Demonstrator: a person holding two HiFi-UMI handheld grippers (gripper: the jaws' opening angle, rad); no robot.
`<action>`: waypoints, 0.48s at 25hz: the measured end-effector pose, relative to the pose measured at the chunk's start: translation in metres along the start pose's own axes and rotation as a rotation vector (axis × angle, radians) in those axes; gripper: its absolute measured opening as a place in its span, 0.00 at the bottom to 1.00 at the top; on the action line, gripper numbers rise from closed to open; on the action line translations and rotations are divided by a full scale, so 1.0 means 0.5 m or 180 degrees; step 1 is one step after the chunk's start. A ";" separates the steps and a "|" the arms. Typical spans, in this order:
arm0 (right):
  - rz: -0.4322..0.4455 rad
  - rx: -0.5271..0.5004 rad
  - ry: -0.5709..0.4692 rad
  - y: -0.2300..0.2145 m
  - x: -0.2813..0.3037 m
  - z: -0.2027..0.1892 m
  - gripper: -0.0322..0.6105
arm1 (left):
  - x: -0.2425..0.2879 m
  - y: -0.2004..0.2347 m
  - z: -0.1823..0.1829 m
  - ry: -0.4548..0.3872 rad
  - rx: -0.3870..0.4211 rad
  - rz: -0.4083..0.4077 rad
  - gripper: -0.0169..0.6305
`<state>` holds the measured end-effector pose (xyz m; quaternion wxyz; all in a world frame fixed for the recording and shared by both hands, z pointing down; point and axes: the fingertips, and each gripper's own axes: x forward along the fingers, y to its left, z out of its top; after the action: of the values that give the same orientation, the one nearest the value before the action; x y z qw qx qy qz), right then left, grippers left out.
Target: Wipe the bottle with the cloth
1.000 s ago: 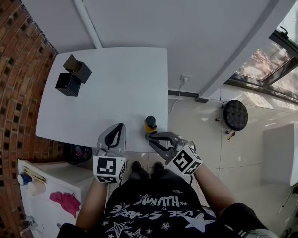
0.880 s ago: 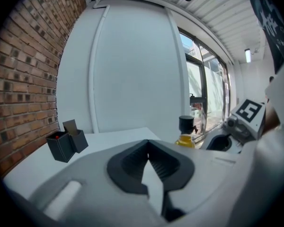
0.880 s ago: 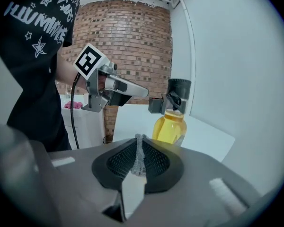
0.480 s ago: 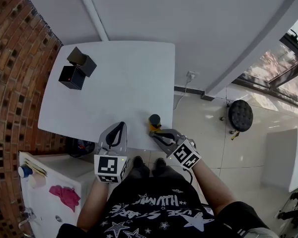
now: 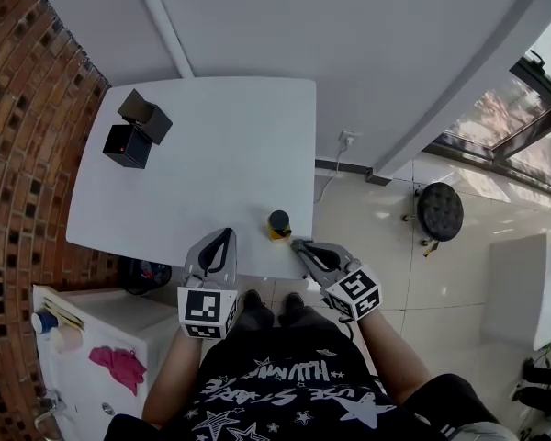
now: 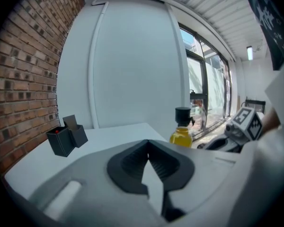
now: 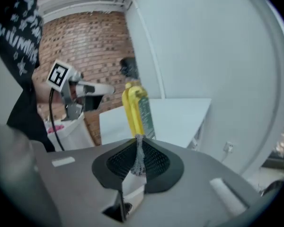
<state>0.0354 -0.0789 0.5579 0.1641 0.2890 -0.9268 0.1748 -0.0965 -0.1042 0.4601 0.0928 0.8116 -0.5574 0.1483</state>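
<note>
Bottle (image 5: 278, 225): yellow, black cap, upright near the tabletop's (image 5: 211, 163) 6 o'clock edge.
Left gripper (image 5: 224, 235): at the bottle's 8 o'clock, pointing toward 12 o'clock, fingers pressed together, empty.
Right gripper (image 5: 300, 244): at the bottle's 4 o'clock, angled toward 10 o'clock, fingers closed together.

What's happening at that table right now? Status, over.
Left hand-held gripper shut, empty. Right hand-held gripper pinching grey cloth, short of bottle. It stands upright at table edge. Nothing between.
</note>
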 end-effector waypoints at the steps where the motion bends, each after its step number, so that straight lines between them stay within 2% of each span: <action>1: -0.0161 0.0143 -0.0140 -0.020 -0.016 0.020 0.11 | 0.001 -0.004 -0.003 0.0007 0.0003 -0.0016 0.03; 3: -0.0426 0.0324 -0.0409 -0.048 -0.041 0.073 0.11 | 0.005 -0.014 -0.007 0.0006 0.0007 -0.0050 0.03; 5: -0.0528 0.0568 -0.0651 -0.059 -0.048 0.127 0.11 | 0.008 -0.025 -0.014 -0.0003 0.0031 -0.0087 0.03; 9: -0.0533 0.1216 -0.0935 -0.073 -0.028 0.182 0.11 | 0.018 -0.053 -0.040 0.0023 0.0165 -0.0195 0.05; 12: -0.0468 0.1415 -0.1007 -0.068 -0.009 0.196 0.11 | 0.026 -0.070 -0.040 0.0026 0.0163 -0.0266 0.05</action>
<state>0.0394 -0.1442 0.4771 -0.0379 0.4080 -0.8564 0.3142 -0.0626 -0.0967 0.4840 0.0804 0.8357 -0.5187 0.1618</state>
